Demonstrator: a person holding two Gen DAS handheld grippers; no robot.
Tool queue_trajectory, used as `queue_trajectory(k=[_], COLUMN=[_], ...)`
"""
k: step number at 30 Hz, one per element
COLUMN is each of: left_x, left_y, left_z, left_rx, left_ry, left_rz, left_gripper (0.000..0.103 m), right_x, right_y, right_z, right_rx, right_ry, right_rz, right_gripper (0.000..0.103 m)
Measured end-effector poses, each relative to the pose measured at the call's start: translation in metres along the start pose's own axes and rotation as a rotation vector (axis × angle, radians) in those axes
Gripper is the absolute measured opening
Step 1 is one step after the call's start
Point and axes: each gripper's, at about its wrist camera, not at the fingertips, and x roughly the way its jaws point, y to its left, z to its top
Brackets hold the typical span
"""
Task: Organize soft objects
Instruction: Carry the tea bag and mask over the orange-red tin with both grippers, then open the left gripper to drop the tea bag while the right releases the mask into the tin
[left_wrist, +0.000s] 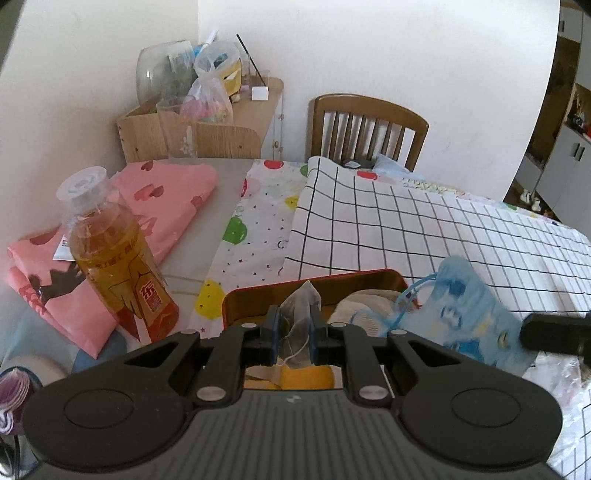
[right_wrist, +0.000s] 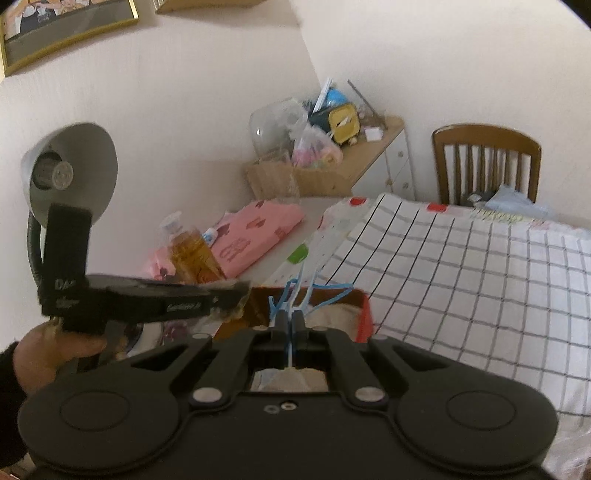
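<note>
My left gripper (left_wrist: 294, 321) is shut on a small translucent mesh sachet (left_wrist: 300, 304) with a thin string, held over a red-rimmed box (left_wrist: 314, 277). A white soft item (left_wrist: 360, 308) lies inside the box. My right gripper (right_wrist: 291, 319) is shut on a light blue printed face mask (left_wrist: 472, 314). Its blue ear loops (right_wrist: 314, 293) stick out past the fingertips above the box (right_wrist: 364, 314). In the left wrist view the right gripper (left_wrist: 554, 332) enters from the right edge. In the right wrist view the left gripper (right_wrist: 236, 295) is at the left, held by a hand (right_wrist: 55, 347).
A bottle of amber tea (left_wrist: 114, 258) stands left of the box, beside folded pink cloth (left_wrist: 166, 195). A black-grid white cloth (left_wrist: 406, 229) and a dotted cloth (left_wrist: 258, 221) cover the table. Behind are a wooden chair (left_wrist: 369, 125), a cluttered shelf (left_wrist: 207, 122) and a desk lamp (right_wrist: 70, 166).
</note>
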Motion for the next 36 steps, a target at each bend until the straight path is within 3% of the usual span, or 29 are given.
queue_trajectory(k=[18, 29, 31, 34, 36], left_x=[0.059, 0.071, 0.071, 0.069, 0.066], left_y=[0.004, 0.001, 0.0, -0.001, -0.002], left_z=[-0.005, -0.008, -0.008, -0.008, -0.009], left_rx=[0.06, 0.065, 0.068, 0.073, 0.069], left_ry=[0.083, 0.115, 0.112, 0.105, 0.096], left_rz=[-0.047, -0.038, -0.039, -0.037, -0.044], left_gripper=[0.015, 0.015, 0.019, 0.035, 0.059], right_x=[0.059, 0.068, 0.068, 0.066, 0.065], right_y=[0.015, 0.012, 0.011, 0.01, 0.01], right_z=[-0.033, -0.039, -0.039, -0.039, -0.04], right_rx=[-0.087, -0.11, -0.112, -0.113, -0.115], right_ry=[0.19, 0.23, 0.235, 0.238, 0.234], right_rz=[-0.055, -0.093, -0.091, -0.09, -0.093], right_gripper=[0.002, 0.003, 0.003, 0.003, 0.003])
